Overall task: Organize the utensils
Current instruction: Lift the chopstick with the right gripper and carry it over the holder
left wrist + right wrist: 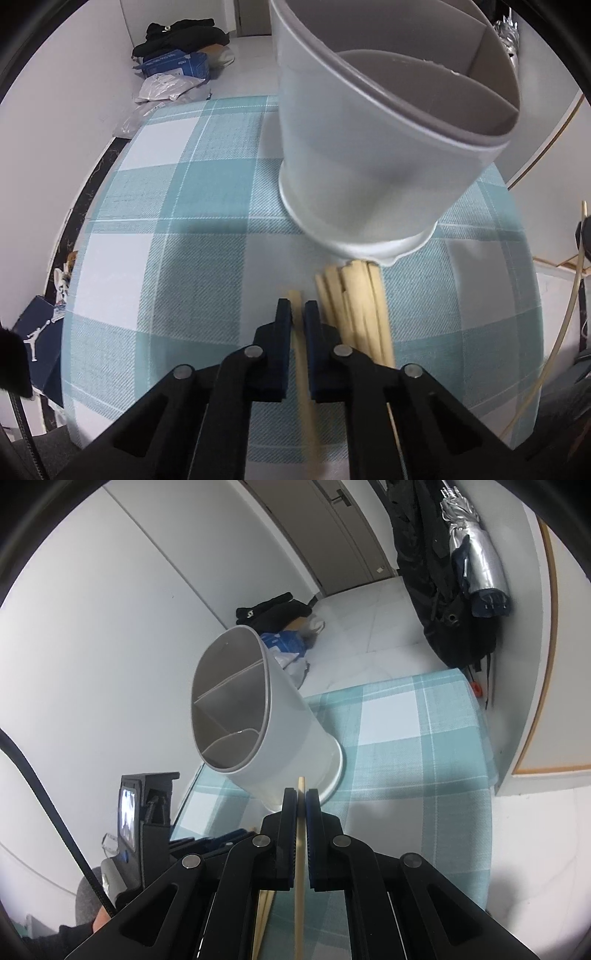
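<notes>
A pale wooden chopstick (300, 354) runs between the pads of my left gripper (298, 314), which is shut on it just above the checked cloth. A loose bundle of several chopsticks (354, 306) lies right beside its right finger, their tips against the foot of the white divided utensil holder (369, 155). In the right wrist view my right gripper (301, 801) is shut on another single chopstick (299, 867), whose tip pokes out in front of the holder (284, 738). The holder's compartments look empty. More chopsticks (264, 904) show below the right gripper's left finger.
The table wears a teal and white checked cloth (166, 221) (424, 757). The left gripper's body with its small screen (147, 812) sits at the left of the right wrist view. Clothes and a blue box (177, 62) lie on the floor, and coats and an umbrella (469, 554) hang at right.
</notes>
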